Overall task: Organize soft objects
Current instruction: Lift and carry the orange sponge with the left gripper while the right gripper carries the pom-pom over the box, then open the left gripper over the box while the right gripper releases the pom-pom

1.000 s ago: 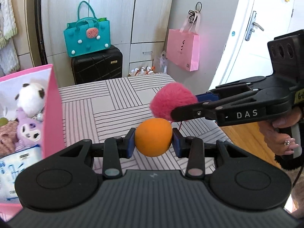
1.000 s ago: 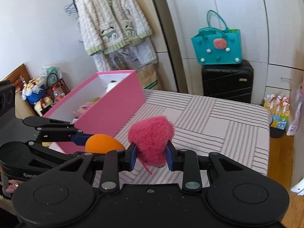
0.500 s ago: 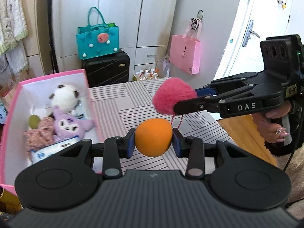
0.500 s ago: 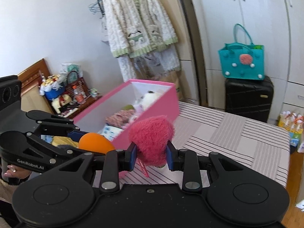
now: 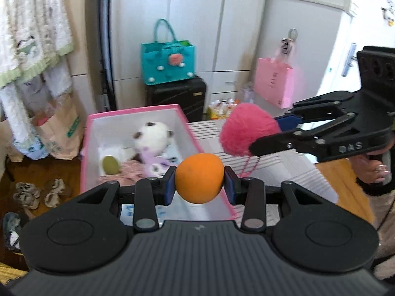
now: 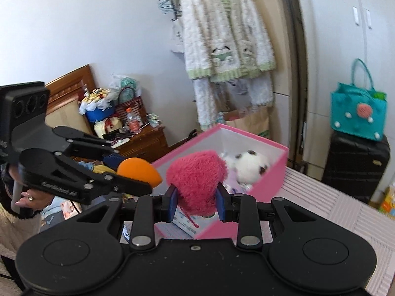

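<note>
My left gripper (image 5: 199, 189) is shut on an orange soft ball (image 5: 199, 177) and holds it above the near right wall of the pink box (image 5: 138, 110). My right gripper (image 6: 196, 200) is shut on a fluffy pink pompom (image 6: 196, 181), held over the box (image 6: 269, 172). In the left wrist view the pompom (image 5: 246, 133) hangs just right of the box. In the right wrist view the orange ball (image 6: 138, 171) sits left of the pompom. Inside the box lie a white spotted plush (image 5: 151, 138), a purple plush (image 5: 154, 164), a green ball (image 5: 110, 165) and a pink knit piece.
The box stands on a striped table (image 5: 284, 165). A black suitcase (image 5: 176, 97) with a teal bag (image 5: 167, 64) stands behind. A pink bag (image 5: 274, 85) hangs at the right. A cardigan (image 6: 227, 37) hangs on a rack. Slippers (image 5: 37, 193) lie on the floor at left.
Both grippers have swung left and risen with their objects. The pink box has come from the left edge to the middle of both views, under the ball and pompom.
</note>
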The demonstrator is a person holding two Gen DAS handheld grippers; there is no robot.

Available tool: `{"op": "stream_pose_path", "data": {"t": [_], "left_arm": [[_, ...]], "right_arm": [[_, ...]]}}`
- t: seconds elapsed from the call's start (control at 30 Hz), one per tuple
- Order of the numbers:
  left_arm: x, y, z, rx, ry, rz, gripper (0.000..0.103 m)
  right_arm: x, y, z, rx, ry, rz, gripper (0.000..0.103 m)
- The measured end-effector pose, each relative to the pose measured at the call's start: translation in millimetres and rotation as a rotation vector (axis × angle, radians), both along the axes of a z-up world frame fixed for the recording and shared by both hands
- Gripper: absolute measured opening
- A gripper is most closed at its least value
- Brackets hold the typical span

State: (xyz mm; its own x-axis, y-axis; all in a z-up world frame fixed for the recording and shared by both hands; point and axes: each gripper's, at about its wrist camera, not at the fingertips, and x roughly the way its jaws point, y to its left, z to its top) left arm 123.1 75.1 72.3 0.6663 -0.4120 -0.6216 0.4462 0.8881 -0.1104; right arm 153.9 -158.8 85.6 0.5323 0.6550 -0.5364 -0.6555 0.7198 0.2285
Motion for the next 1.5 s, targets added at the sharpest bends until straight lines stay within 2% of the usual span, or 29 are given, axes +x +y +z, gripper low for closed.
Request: {"op": "stream_pose_path", "data": {"t": [0.13,0.3,0.47,0.6,0.7,0.87,0.97,1.07,1.2,1.27,1.37,1.4,1.47,1.5], "left_arm": [[18.3,14.5,-15.6,0.010,0.038,0.034,0.038],[44.3,16.2,-46.5,0.080,0.121,0.017,0.039],[69.2,18.5,-76.2,0.122,0.201,0.003,0.039],[79.9,16.1,-92.3,0.210,0.197,0.006,0.039],[81.9,16.8,-95.7,0.261,0.185,-0.006,0.040],[85.8,17.7,-100.9,0.272,0.247,-0.043,0.041],[83.2,14.0,-101.6,0.313,0.209,-0.046,0.041],[82.8,14.8,-100.8,0.307,0.195,-0.042,0.041],[85.7,19.4,-100.8,0.275,0.210,-0.026,0.042],[84.8,20.3,-99.5,0.256,0.209,-0.027,0.047],[80.8,20.4,-97.2,0.232,0.190,-0.022,0.048],[80.0,20.8,-96.8,0.223,0.184,-0.018,0.047],[81.0,21.7,-97.2,0.212,0.188,-0.008,0.035],[81.6,22.9,-97.4,0.205,0.193,0.001,0.035]], "right_arm": [[11.5,27.5,3.0,-0.024,-0.013,0.054,0.036],[33.7,59.0,-11.3,-0.077,-0.003,0.094,0.037],[67.9,80.3,-34.2,-0.104,0.075,0.096,0.037],[86.5,94.2,-52.5,-0.143,0.125,0.101,0.037],[92.5,103.5,-63.5,-0.202,0.127,0.115,0.037],[94.6,106.9,-73.2,-0.289,0.144,0.164,0.037],[88.0,111.7,-76.0,-0.331,0.147,0.219,0.038],[82.3,118.7,-80.4,-0.379,0.148,0.263,0.038],[79.5,127.0,-85.9,-0.430,0.154,0.269,0.040],[79.6,129.4,-87.3,-0.438,0.166,0.273,0.040],[80.2,131.9,-89.3,-0.457,0.173,0.265,0.040],[81.4,132.5,-89.1,-0.459,0.173,0.255,0.040],[82.7,132.3,-89.6,-0.449,0.182,0.251,0.040],[83.9,131.6,-90.2,-0.438,0.190,0.250,0.040]]}}
